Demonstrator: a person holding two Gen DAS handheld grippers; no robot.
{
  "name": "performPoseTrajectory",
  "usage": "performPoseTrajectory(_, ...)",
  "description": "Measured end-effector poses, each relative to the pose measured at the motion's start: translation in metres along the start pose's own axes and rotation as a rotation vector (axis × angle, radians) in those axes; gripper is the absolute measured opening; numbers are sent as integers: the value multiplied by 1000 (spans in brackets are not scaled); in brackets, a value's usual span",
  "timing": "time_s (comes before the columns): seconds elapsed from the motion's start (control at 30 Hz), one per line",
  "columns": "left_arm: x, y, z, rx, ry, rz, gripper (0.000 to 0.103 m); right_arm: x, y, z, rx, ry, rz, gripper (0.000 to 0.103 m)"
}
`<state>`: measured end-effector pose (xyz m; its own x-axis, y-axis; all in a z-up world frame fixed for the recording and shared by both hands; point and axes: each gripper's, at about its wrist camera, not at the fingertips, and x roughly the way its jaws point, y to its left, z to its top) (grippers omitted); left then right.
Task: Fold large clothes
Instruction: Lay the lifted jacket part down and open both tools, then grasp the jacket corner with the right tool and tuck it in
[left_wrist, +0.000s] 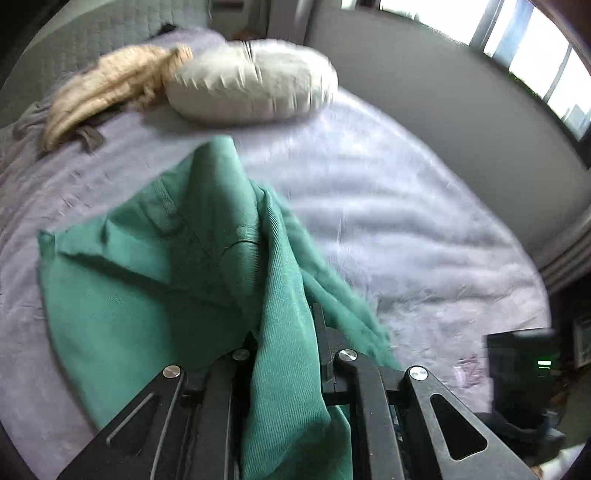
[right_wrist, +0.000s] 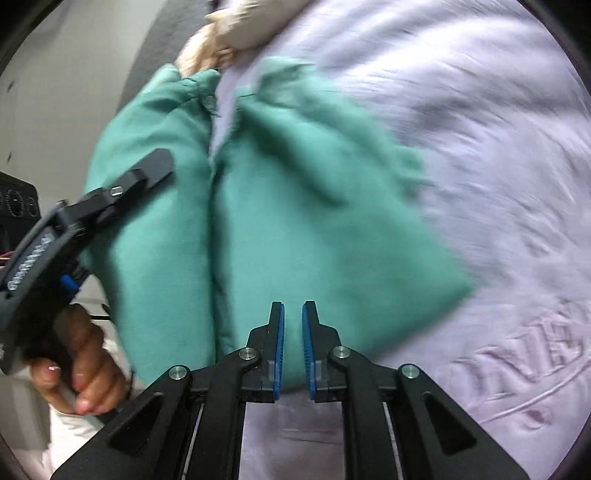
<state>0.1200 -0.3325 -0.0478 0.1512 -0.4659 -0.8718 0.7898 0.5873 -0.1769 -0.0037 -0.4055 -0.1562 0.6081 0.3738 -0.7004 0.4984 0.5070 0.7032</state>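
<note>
green garment (left_wrist: 155, 295) – long axis toward pillow (left_wrist: 255, 81) | edges blurred, seemingly

The bedspread (right_wrist: 517, 206) bears embossed letters, seemingly "NE"; the rest unreadable.

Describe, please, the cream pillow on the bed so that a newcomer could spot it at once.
Start from the bed, covered in a pale lilac sheet. At its far end, beyond the green garment, lies the pillow, a plump off-white oval. A fluffy tan throw lies against its left side; the pillow is smoother, paler and rounder than that.
</note>
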Motion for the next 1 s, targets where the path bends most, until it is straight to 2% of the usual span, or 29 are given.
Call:
performPoseTrajectory(0.03, 13, -5, -1, 3, 26, 17, 16, 7, 1, 2, 16, -1, 14, 13)
performPoseTrajectory(0.13, 25, -12, -10, 3, 39, 30, 32, 5, -9, 1, 44, -4, 52, 13)
performPoseTrajectory(0.17, 23, -14, -9, -8, 32, 12, 51, 6, -11, 1, 50, -3, 60, 13)
performPoseTrajectory(0.2, 20, -16, -10, -19, 14, -9, 73, 3, -15, 0, 54, 0, 67, 13)
performPoseTrajectory(0.27, 10, -19, -8, -35, -45, -28, 91, 4, -19, 0, 64, 4, 72, 13)
performPoseTrajectory(0.3, 0, -23, -7, -29, -82, -40, 91, -6, -21, -1, 65, 4, 71, 13)
performPoseTrajectory(0.37, -13, -29, -5, -1, -94, -50, 91, -3, -18, 1, 67, 2, 62, 13)
performPoseTrajectory(0.43, -29, -26, -9, 2, -134, -25, 91, -6, -15, 3, 66, -4, 46, 13)
performPoseTrajectory(0.5, -51, -10, -21, -25, -181, 12, 91, -12, -13, 7, 67, -23, 56, 32)
performPoseTrajectory(0.53, -58, 0, -26, -43, -190, 30, 91, -20, -8, 4, 68, -37, 70, 56)
performPoseTrajectory(0.57, -64, 12, -31, -67, -196, 58, 91, -27, -6, 5, 63, -57, 87, 69)
performPoseTrajectory(0.7, -84, 77, -72, -211, -176, 241, 91, -47, 14, 9, -10, -108, 56, 71)
performPoseTrajectory(0.8, -78, 118, -102, -328, -95, 315, 91, -51, 47, 4, -146, -116, 1, 74)
performPoseTrajectory(0.83, -76, 131, -114, -380, -65, 333, 91, -46, 59, 3, -190, -106, -21, 80)
performPoseTrajectory(0.87, -75, 139, -122, -416, -53, 335, 91, -37, 73, 1, -251, -84, -65, 82)
performPoseTrajectory(0.93, -74, 147, -137, -478, -36, 313, 91, -14, 93, -4, -341, -42, -174, 82)
performPoseTrajectory(1.0, -73, 146, -143, -486, -30, 293, 91, 10, 110, -7, -423, -14, -257, 82)
